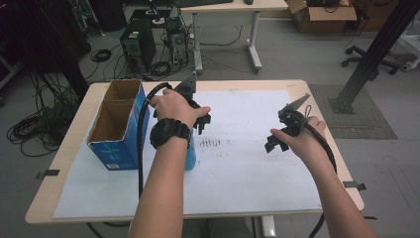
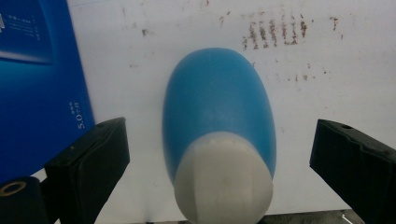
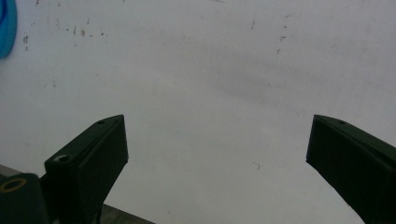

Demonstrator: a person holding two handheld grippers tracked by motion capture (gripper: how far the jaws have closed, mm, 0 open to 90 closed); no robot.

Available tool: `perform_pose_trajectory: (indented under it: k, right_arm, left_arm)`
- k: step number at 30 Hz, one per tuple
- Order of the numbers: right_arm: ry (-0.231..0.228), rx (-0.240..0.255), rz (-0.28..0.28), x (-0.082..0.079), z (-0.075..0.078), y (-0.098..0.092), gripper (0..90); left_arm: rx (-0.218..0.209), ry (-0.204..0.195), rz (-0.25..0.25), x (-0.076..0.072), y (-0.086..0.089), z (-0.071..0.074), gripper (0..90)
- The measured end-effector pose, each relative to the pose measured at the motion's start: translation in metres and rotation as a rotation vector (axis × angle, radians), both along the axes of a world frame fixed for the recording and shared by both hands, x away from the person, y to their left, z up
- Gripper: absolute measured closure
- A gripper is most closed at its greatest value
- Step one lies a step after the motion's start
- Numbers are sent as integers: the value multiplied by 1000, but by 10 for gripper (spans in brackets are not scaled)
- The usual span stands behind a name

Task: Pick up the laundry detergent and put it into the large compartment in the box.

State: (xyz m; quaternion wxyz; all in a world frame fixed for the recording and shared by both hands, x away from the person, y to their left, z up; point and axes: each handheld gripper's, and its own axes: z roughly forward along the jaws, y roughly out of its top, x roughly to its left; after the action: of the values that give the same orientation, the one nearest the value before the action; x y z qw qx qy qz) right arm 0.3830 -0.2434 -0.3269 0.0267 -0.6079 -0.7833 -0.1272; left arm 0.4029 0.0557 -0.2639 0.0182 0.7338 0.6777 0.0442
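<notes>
High view: left tool (image 1: 200, 120) hangs over the left half of the bench (image 1: 317, 106), just right of the open box (image 1: 119, 124) at the left edge. The bottle (image 1: 190, 157) sits right under that wrist; only a sliver of blue shows past the forearm, touching or just beside the box's right wall, can't tell which. Right tool (image 1: 277, 141) is well apart, over bare paper (image 1: 237, 173) toward the right edge. Left hand is clearly the nearer one.

Left gripper view: left tool (image 2: 219, 149) is released, jaws spread wide, nothing between the pads touching yet. Bottle (image 2: 219, 126) lies dead centre between the jaws, white cap (image 2: 224, 182) toward the camera, blue body running away from it. So the long axis runs along the tool's line of sight and the jaws straddle the short width. Clear gap on both sides, right gap a bit larger. Box (image 2: 37, 88) is just beside the left jaw, so that's the tight side. Brown smudges (image 2: 275, 33) on the paper beyond the bottle.

Right gripper view: right tool (image 3: 217, 149) also released, jaws wide, looking at plain paper (image 3: 210, 70). A blue edge of the bottle (image 3: 6, 28) sits at the top-left corner, far off its line.

My read: the grab belongs to the left tool, which only needs to drop and close across the width, watching the box-side jaw.
</notes>
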Motion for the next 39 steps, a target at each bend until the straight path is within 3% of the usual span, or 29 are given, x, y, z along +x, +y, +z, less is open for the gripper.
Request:
perform_pose_trajectory:
  k: [20, 39]
  right_arm:
    - [21, 3, 15, 2, -16, -1, 54]
    - [30, 8, 17, 2, -21, 0, 54]
  left_arm:
    - [23, 31, 13, 3, -2, -25, 53]
    - [15, 36, 15, 2, -2, -25, 69]
